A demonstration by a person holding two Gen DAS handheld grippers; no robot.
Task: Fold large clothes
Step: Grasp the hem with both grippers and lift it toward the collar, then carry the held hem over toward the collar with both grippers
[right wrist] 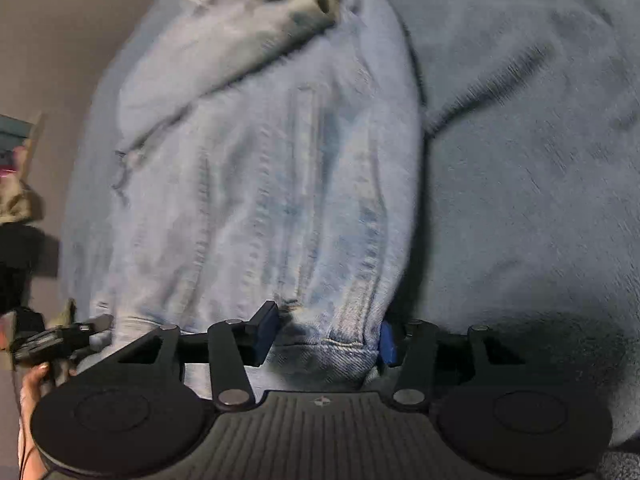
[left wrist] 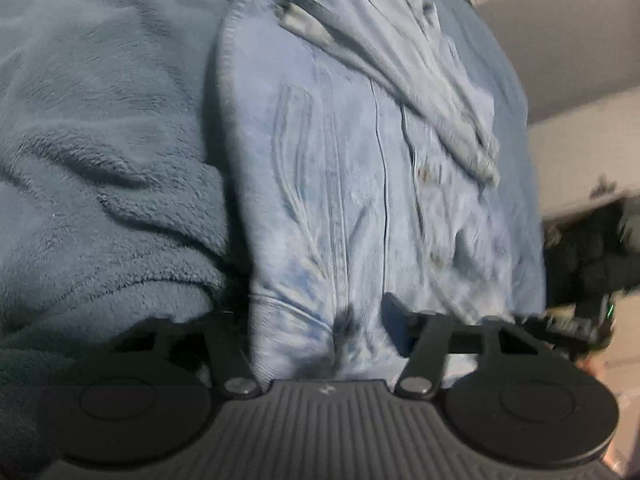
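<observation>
Fuzzy blue blanket (left wrist: pixel 100 140) underneath, left gripper (left wrist: pixel 316 328) and right gripper (right wrist: pixel 326 334) each clamped on denim jacket (left wrist: pixel 360 184) hem

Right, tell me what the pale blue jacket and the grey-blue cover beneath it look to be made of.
Pale blue jacket: looks like washed denim, matte, with faded patches, stitched seams and a button placket. Grey-blue cover: probably plush fleece, going by its fuzzy, brushed nap and soft rolls.

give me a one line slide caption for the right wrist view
Right gripper pinches the near hem of a light blue denim jacket lying on a blue fleece blanket.
</observation>
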